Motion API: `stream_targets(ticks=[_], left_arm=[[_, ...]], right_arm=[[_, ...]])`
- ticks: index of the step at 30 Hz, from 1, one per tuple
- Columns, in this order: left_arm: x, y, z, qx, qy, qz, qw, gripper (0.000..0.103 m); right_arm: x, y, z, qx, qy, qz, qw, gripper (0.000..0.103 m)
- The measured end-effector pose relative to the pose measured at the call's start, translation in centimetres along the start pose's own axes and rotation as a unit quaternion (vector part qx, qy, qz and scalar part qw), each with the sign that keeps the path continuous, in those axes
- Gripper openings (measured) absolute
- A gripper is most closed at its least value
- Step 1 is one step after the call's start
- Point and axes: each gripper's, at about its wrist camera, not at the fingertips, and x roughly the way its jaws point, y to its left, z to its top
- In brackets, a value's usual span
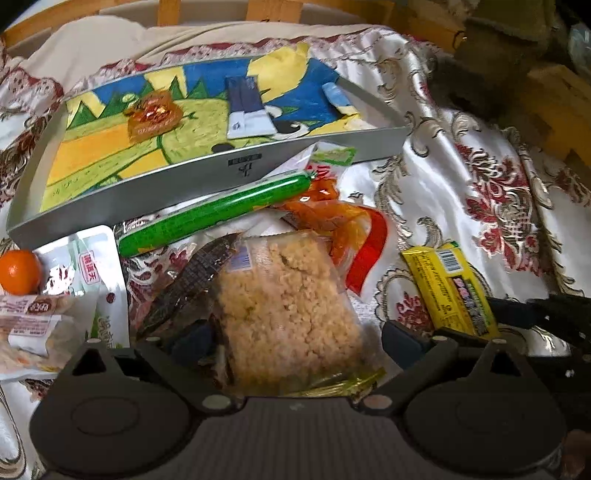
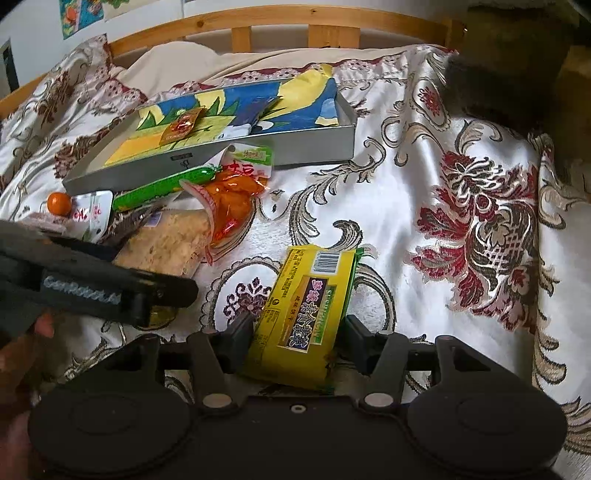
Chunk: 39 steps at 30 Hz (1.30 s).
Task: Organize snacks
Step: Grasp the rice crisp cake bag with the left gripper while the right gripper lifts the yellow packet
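Observation:
My left gripper [image 1: 295, 338] is open, one finger on each side of a clear pack of beige rice crisp [image 1: 288, 310]; the pack lies on the bedspread. My right gripper [image 2: 297, 334] is open around the near end of a yellow snack pack [image 2: 306, 306], which also shows in the left wrist view [image 1: 448, 286]. A silver box [image 1: 207, 168] with a colourful painted bottom lies behind, holding an orange sweet pack [image 1: 153, 116] and a blue-white sachet [image 1: 245, 109]. A green sausage stick [image 1: 218, 214] and an orange-red pack [image 1: 343, 218] lie in front of the box.
A small orange [image 1: 18, 271], white packs [image 1: 92, 280] and a dark strip snack [image 1: 195, 284] lie at the left. The floral bedspread [image 2: 461, 206] spreads to the right. A wooden bed rail [image 2: 258, 22] runs behind. A dark plush shape [image 2: 509, 74] sits at the far right.

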Motion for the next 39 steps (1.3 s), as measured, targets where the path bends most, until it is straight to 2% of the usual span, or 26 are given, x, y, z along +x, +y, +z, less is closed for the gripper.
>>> stream_targets(ticks=[3, 5, 7, 10, 14, 17, 20, 24, 28, 31, 32, 33, 34, 39], left_arm=[[0.4, -0.1, 0.3, -0.005, 0.006, 0.012, 0.9999, 0.097], [0.6, -0.3, 0.4, -0.008, 0.007, 0.026, 0.9996, 0.093], [0.3, -0.6, 0.3, -0.002, 0.005, 0.031, 0.9995, 0.084], [-0.5, -0.5, 0.0, 0.012, 0.004, 0.030, 0.9995, 0.079], [-1.9, 0.3, -0.9, -0.001, 0.018, 0.008, 0.9998, 0.079], [-2.6, 0.4, -1.8, 0.011, 0.021, 0.004, 0.9997, 0.079], [-2.4, 0.3, -1.9, 0.022, 0.022, 0.014, 0.9994, 0.083], [-1.7, -0.1, -1.1, 0.023, 0.024, 0.029, 0.9990, 0.084], [-1.0, 0.1, -0.9, 0.017, 0.023, 0.033, 0.9990, 0.084], [-1.3, 0.1, -1.2, 0.017, 0.019, 0.032, 0.9991, 0.078], [-1.4, 0.2, -1.4, 0.016, 0.018, 0.032, 0.9992, 0.077], [-1.6, 0.2, -1.4, 0.014, 0.017, 0.033, 0.9992, 0.077], [-1.8, 0.2, -1.5, 0.011, 0.017, 0.033, 0.9992, 0.077], [-2.9, 0.0, -2.1, 0.010, 0.012, 0.041, 0.9990, 0.076]], right_arm=[[0.0, 0.0, 0.0, 0.000, 0.002, -0.001, 1.000, 0.056], [0.1, 0.0, 0.0, 0.000, 0.003, -0.001, 1.000, 0.056], [0.0, 0.0, 0.1, 0.000, 0.003, -0.001, 1.000, 0.054], [-0.3, 0.0, 0.1, -0.001, -0.001, -0.002, 1.000, 0.052], [-1.0, 0.4, 0.1, -0.008, -0.005, 0.004, 1.000, 0.052], [-1.2, 0.8, 0.0, -0.012, -0.003, 0.011, 1.000, 0.052], [-0.7, 0.8, -0.1, -0.009, 0.002, 0.010, 1.000, 0.056], [0.2, -0.2, -0.1, 0.022, -0.005, 0.011, 1.000, 0.067], [0.8, -0.4, 0.2, 0.035, -0.005, 0.011, 0.999, 0.067], [0.8, 0.1, 0.0, 0.023, -0.001, 0.004, 1.000, 0.065], [0.8, 0.3, 0.0, 0.019, 0.001, 0.001, 1.000, 0.063], [0.7, 0.5, -0.1, 0.017, 0.000, 0.000, 1.000, 0.055], [0.6, 0.7, -0.2, 0.018, 0.000, 0.000, 1.000, 0.053], [-0.1, 1.0, -0.5, 0.019, -0.009, -0.006, 1.000, 0.052]])
